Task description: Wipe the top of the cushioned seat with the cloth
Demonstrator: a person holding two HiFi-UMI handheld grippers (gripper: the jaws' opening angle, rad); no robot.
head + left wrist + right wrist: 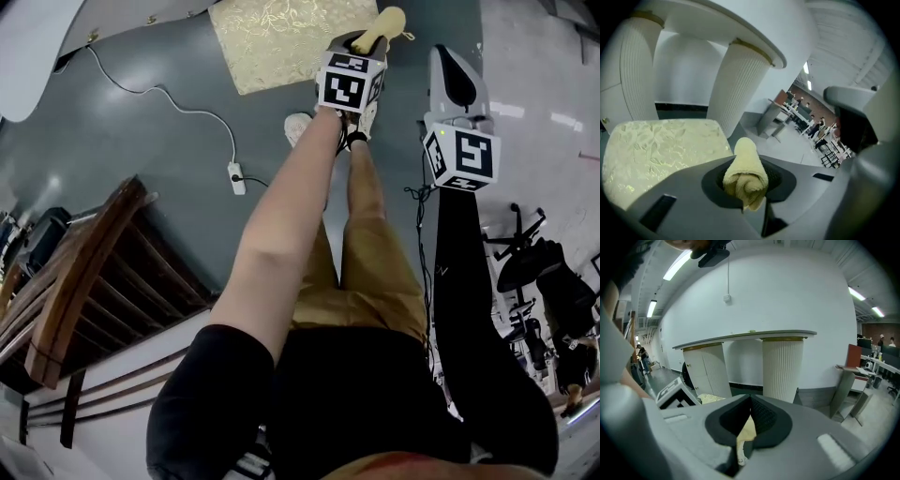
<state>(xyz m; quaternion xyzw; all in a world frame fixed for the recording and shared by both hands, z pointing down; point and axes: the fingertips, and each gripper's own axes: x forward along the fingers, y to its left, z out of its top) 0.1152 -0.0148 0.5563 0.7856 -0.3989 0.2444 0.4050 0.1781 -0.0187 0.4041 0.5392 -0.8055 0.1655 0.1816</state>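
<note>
the left gripper is clamped on a rolled yellow cloth, whose end pokes out past the jaw tips. it is held out at arm's length near the right corner of the gold-patterned seat, which sits on the grey floor by white fluted columns; the cloth is not on the seat top. the right gripper is off to the right, its jaws closed tip to tip with only a pale sliver in the gap behind them.

Left gripper forward, fingers tight on cloth; right gripper pressed closed.
</note>
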